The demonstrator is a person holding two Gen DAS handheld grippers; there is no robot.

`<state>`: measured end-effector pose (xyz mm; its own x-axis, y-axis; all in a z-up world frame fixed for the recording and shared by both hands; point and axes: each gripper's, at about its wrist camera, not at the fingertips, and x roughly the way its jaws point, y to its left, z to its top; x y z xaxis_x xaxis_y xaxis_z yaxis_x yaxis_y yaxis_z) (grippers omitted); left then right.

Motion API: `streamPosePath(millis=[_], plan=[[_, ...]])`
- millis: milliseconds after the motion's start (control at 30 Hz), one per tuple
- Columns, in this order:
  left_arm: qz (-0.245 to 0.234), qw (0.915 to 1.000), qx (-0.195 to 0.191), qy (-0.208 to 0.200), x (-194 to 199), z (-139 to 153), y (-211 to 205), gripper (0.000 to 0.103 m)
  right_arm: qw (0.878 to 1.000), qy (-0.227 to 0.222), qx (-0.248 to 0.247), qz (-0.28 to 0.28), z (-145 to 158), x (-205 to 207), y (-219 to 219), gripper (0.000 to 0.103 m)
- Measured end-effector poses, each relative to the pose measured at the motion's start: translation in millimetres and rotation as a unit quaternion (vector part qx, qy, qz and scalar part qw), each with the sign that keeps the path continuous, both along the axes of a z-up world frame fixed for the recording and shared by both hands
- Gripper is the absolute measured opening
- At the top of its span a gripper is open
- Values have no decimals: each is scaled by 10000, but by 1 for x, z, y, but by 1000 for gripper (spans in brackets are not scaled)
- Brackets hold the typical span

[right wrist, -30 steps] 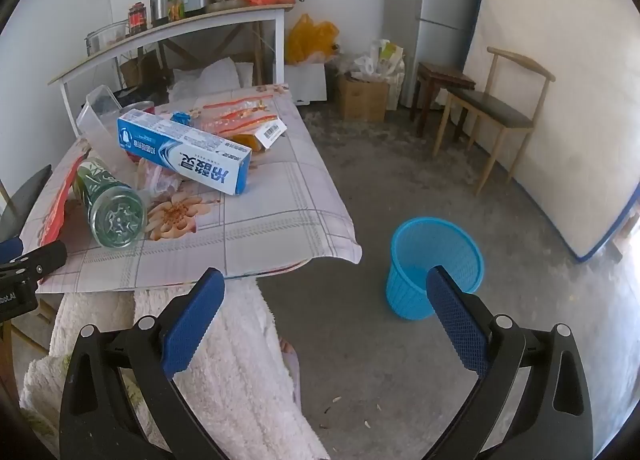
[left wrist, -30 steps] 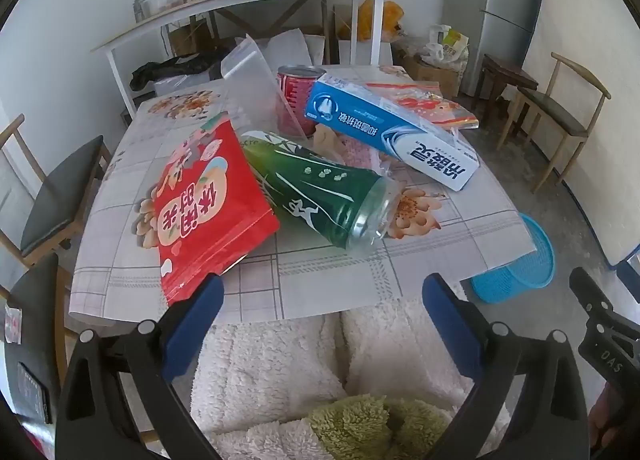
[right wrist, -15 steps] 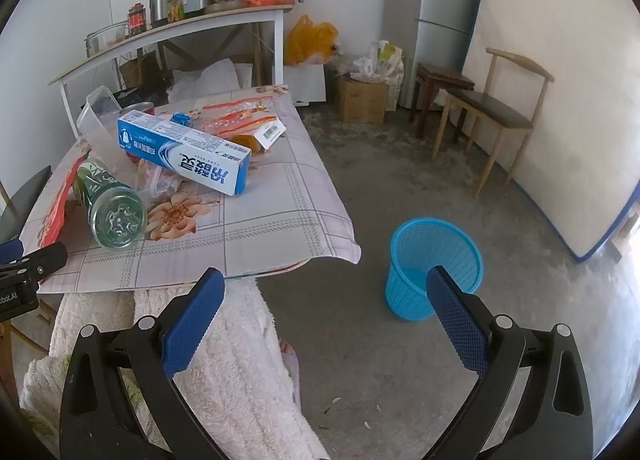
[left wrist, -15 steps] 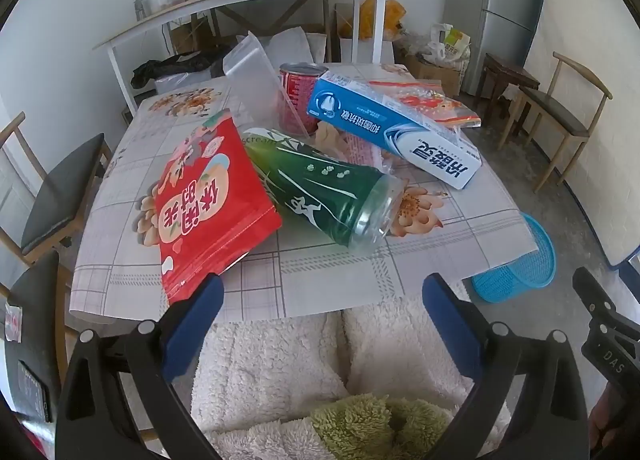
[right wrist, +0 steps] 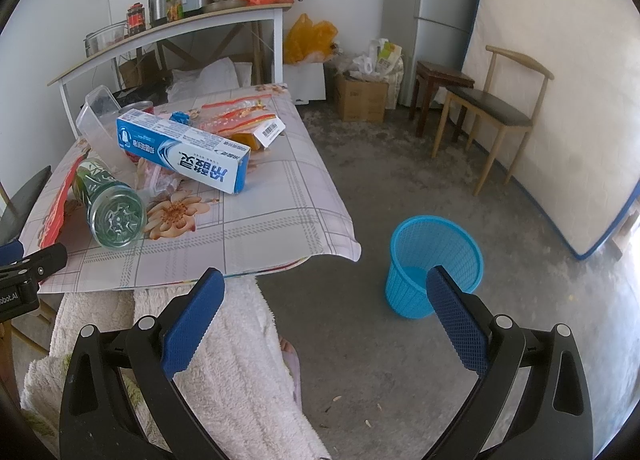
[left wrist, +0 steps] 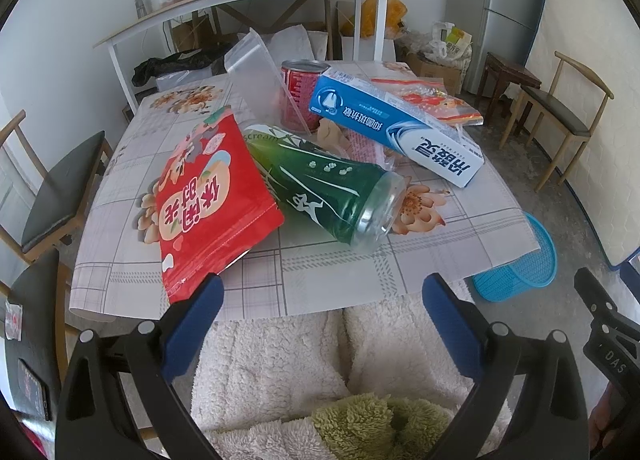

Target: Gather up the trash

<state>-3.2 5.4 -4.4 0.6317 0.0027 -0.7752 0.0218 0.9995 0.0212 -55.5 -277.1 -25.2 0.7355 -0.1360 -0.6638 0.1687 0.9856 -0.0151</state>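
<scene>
My left tongs are spread wide and hold nothing, poised over my fleecy lap just short of the counter edge. My right tongs are likewise released and empty, poised above the floor beside the counter.

The left view lays out the trash on the counter: a red snack bag lying flat, a green bottle on its side touching it, a red can upright behind, a clear plastic tub tilted against the can, and a blue-and-white toothpaste box lying partly on a flat red wrapper. From here the blue basket is half hidden behind the counter corner.

The right view shows the blue basket whole, standing upright on the floor, apart from the counter; inside I see only its bare bottom. It also shows the bottle's ridged base end-on and a small orange box with a barcode label beyond the toothpaste box.
</scene>
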Motion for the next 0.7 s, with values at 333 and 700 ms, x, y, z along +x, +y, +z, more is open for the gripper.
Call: streamPosePath(millis=[333,700], plan=[[16,10000,2,7,-3,-2,3,97,10000,-7,-7,-6,-4,2,0,96],[37,10000,18,21,-1,-7,11,97,10000,-7,-15,-9,-5,2,1,96]])
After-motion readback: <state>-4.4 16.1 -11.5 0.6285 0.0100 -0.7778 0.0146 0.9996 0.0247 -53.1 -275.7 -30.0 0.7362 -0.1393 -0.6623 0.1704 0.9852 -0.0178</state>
